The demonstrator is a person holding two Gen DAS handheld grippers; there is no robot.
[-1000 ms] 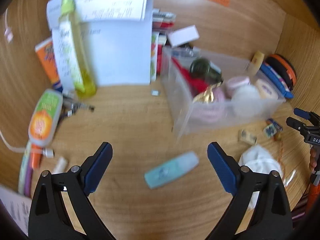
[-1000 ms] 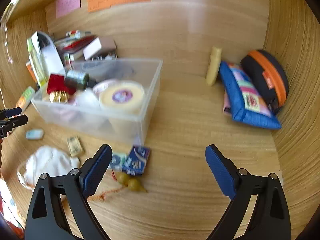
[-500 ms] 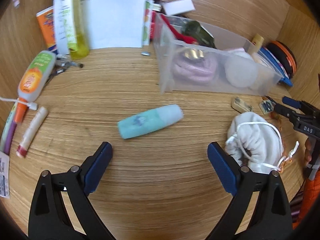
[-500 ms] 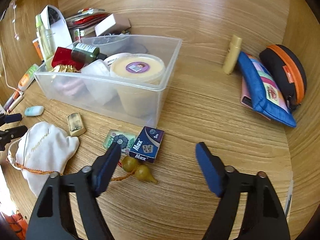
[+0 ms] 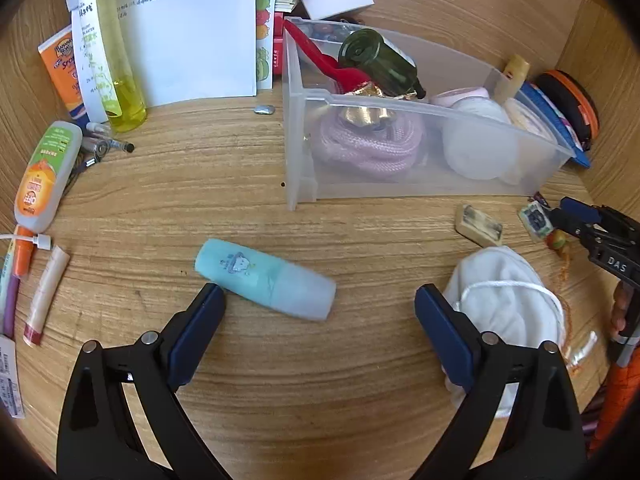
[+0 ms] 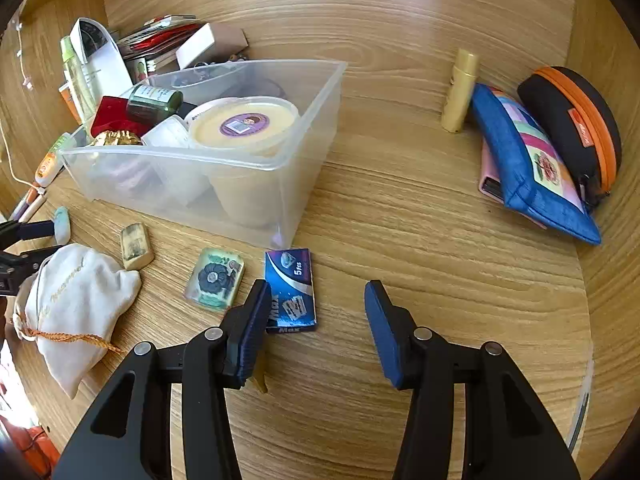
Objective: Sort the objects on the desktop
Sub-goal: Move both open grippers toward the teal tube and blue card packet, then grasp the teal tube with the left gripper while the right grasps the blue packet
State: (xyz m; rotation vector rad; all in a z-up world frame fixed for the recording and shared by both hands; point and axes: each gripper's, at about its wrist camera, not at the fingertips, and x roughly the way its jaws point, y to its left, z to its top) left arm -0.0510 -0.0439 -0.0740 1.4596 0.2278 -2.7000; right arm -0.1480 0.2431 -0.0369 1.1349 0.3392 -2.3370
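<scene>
A teal bottle (image 5: 264,280) lies on its side on the wooden desk between the fingers of my left gripper (image 5: 320,300), close to the left finger. That gripper is open and low over the desk. A small blue "Max" box (image 6: 290,288) lies flat between the fingers of my right gripper (image 6: 316,296). Its jaws are closing; the left finger is at the box's edge and the right finger stands well apart from it. A clear plastic bin (image 6: 180,160) holds a cream tub, a green bottle and other items.
A white drawstring pouch (image 6: 72,292), a small tan block (image 6: 136,246) and a green resin block (image 6: 214,280) lie in front of the bin. Sunscreen tubes (image 5: 40,172) and a yellow bottle (image 5: 116,80) line the left. A blue pouch (image 6: 528,168) and black-orange case (image 6: 572,120) sit right.
My left gripper has come down over the teal bottle, which now lies between its fingers. My right gripper's jaws have narrowed and sunk around the blue box.
</scene>
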